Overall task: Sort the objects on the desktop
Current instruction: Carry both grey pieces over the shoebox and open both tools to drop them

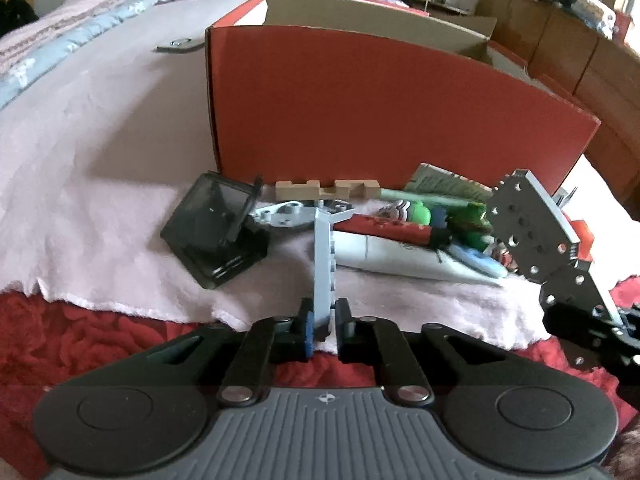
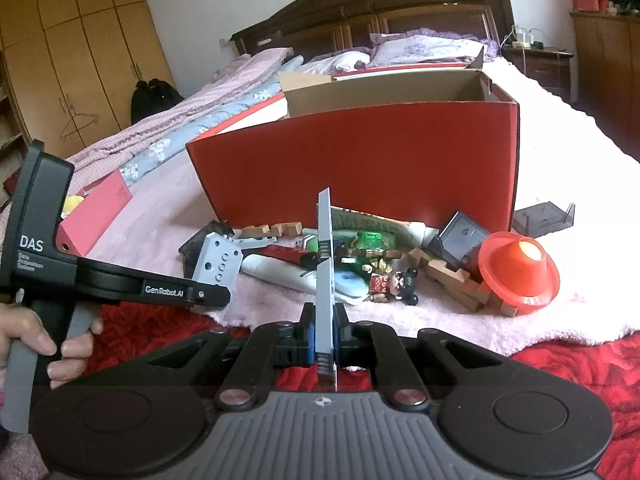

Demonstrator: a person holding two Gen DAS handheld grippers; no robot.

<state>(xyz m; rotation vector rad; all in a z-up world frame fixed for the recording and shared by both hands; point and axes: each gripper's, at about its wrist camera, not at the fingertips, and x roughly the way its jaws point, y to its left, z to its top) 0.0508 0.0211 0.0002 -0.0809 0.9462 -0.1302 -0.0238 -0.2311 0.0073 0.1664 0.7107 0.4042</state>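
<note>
Left gripper (image 1: 323, 320) clamped thin on a grey perforated plate (image 1: 325, 264); right gripper (image 2: 324, 334) likewise on another plate (image 2: 325, 264). Near the red box (image 2: 360, 160); could twist loose, edge-held.

We see a bedroom. A dark wooden headboard (image 2: 372, 12) stands at the far end of the bed (image 2: 560, 120), with a purple floral pillow (image 2: 424, 46) before it. Folded pink and blue quilts (image 2: 192, 116) lie along the bed's left side. A tall wooden wardrobe (image 2: 80, 48) fills the left wall, a black bag (image 2: 154, 98) at its foot.
</note>
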